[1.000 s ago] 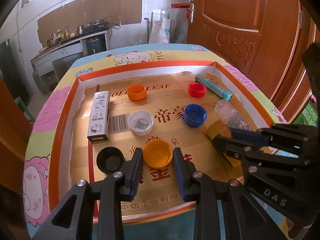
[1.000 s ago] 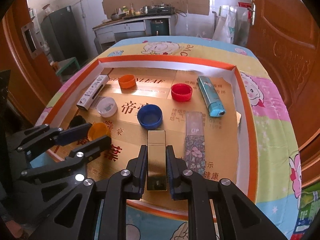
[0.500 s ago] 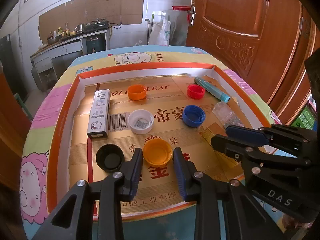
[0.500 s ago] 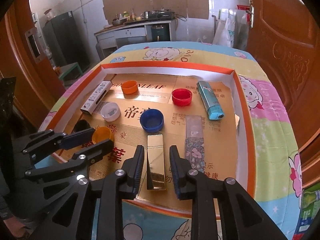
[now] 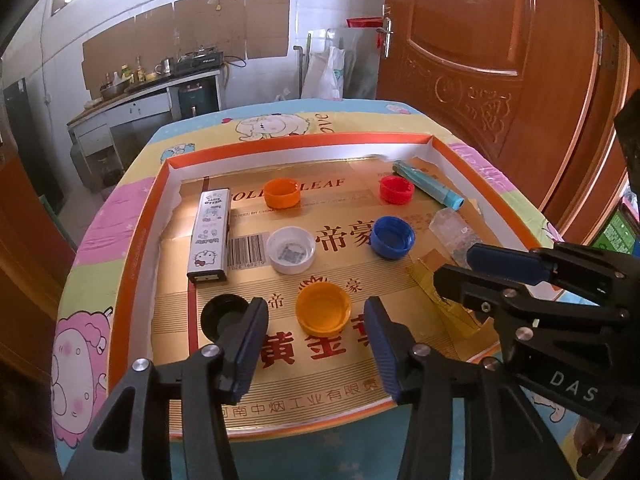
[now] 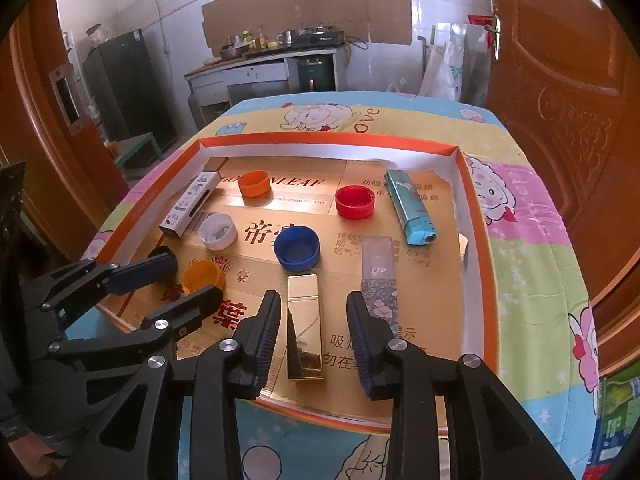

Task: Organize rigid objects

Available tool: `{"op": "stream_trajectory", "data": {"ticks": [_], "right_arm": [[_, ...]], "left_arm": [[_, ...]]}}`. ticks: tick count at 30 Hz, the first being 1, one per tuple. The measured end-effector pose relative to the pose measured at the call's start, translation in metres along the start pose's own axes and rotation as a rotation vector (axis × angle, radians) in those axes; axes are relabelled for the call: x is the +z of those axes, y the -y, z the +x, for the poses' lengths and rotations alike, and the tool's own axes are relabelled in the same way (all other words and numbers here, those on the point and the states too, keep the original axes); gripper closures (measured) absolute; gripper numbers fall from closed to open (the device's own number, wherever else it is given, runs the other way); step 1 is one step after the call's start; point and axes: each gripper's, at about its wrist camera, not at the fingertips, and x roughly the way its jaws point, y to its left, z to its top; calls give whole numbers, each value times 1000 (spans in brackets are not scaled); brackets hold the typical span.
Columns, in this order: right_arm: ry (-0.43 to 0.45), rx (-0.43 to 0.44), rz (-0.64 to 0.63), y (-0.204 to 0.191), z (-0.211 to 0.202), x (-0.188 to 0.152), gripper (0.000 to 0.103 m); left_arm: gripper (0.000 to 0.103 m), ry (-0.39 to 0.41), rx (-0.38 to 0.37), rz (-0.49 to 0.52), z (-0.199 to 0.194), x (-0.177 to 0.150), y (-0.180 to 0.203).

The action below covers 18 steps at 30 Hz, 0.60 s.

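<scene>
A shallow orange-rimmed tray (image 5: 136, 216) holds bottle caps and lighters. My left gripper (image 5: 316, 344) is open, its fingers either side of and just behind the yellow cap (image 5: 322, 307), not touching it. The black cap (image 5: 222, 314) lies by its left finger. My right gripper (image 6: 313, 332) is open around the gold lighter (image 6: 304, 324), which lies flat on the tray floor, free of the pads. The right gripper also shows in the left wrist view (image 5: 472, 276).
In the tray lie a white cap (image 5: 291, 249), blue cap (image 5: 392, 237), orange cap (image 5: 281, 193), red cap (image 5: 396, 189), a Hello Kitty lighter (image 5: 209, 236), a teal lighter (image 6: 409, 208) and a floral lighter (image 6: 378, 280). A wooden door (image 5: 500, 60) stands right.
Both grippers have opened and drawn back. The right one let go of the gold lighter, which now lies on the tray. The left fingers widened around the yellow cap.
</scene>
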Motion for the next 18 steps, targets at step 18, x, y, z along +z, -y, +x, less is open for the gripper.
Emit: {"op": "stream_trajectory", "data": {"ticks": [18], "right_arm": [[96, -48, 52, 8, -28, -4, 66]], "left_arm": [[53, 47, 37, -92, -25, -3, -4]]}}
